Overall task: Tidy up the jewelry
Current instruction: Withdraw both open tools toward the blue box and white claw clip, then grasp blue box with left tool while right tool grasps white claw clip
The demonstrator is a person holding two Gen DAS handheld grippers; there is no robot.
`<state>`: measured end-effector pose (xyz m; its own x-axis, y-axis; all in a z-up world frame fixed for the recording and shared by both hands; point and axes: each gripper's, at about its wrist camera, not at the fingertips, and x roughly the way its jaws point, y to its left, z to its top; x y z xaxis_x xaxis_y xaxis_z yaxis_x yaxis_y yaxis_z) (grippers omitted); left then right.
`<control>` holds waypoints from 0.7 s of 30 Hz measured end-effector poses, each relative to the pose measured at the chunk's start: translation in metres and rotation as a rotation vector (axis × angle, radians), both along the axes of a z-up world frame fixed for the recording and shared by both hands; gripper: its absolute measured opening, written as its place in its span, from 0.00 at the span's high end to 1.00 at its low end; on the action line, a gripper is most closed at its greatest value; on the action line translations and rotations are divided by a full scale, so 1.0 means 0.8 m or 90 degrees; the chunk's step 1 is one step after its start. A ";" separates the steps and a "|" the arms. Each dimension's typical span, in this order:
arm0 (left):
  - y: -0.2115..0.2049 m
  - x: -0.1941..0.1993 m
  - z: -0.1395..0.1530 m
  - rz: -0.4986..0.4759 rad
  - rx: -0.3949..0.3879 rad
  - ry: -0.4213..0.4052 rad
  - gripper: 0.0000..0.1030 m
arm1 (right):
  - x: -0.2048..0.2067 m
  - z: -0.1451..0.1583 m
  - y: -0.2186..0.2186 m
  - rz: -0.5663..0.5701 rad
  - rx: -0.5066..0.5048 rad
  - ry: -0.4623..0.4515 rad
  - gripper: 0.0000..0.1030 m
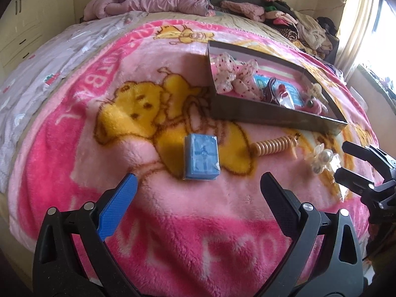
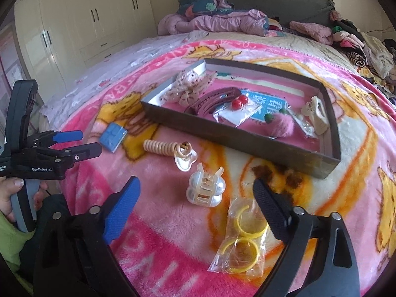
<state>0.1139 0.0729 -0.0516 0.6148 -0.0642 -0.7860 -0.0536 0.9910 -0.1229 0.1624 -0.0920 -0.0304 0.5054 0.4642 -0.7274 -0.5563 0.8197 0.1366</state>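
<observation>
Left gripper (image 1: pixel 198 180) spread wide, nothing between its fingers, hovering over pink bear-print blanket (image 1: pixel 173 235) on bed. Small blue box (image 1: pixel 201 158) lying on blanket just ahead of it, apart from both fingers. Right gripper (image 2: pixel 196 186) also spread wide, empty, over pearl-white claw clip (image 2: pixel 205 190) sitting on blanket between the fingers, not touched. Clear bag of yellow hoop earrings (image 2: pixel 241 241) on blanket just beside right gripper's black finger (image 2: pixel 271 210). Beige spiral hair tie (image 2: pixel 158 147) on blanket between blue box and clear heart-shaped piece (image 2: pixel 184 160), touching the latter. Shallow dark cardboard tray (image 2: pixel 247 141) farther up the blanket, toward the headboard end. Inside tray: spotted fabric bow (image 2: pixel 190 86) at left corner, maroon hair clip (image 2: pixel 212 100) beside it, red bead earrings in bag (image 2: pixel 238 102), pink pom-pom with green beads (image 2: pixel 282 126), cream claw clip (image 2: pixel 316 113) near right wall. Folded clothes (image 2: pixel 356 42) piled along far right edge of bed
</observation>
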 end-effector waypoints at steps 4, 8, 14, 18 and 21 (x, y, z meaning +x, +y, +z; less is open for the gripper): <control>0.001 0.006 -0.008 -0.003 0.001 0.005 0.13 | 0.006 -0.011 0.008 0.004 -0.007 0.013 0.19; 0.002 0.012 -0.011 0.004 0.000 -0.002 0.24 | 0.014 -0.022 0.015 0.005 -0.014 0.025 0.20; -0.002 0.022 -0.016 -0.004 0.003 -0.001 0.41 | 0.022 -0.035 0.022 0.002 -0.023 0.042 0.28; -0.004 0.028 -0.021 -0.009 -0.004 0.008 0.46 | 0.025 -0.044 0.024 0.000 -0.027 0.052 0.30; -0.003 0.030 -0.022 -0.008 -0.008 0.010 0.49 | 0.026 -0.046 0.025 -0.001 -0.029 0.051 0.34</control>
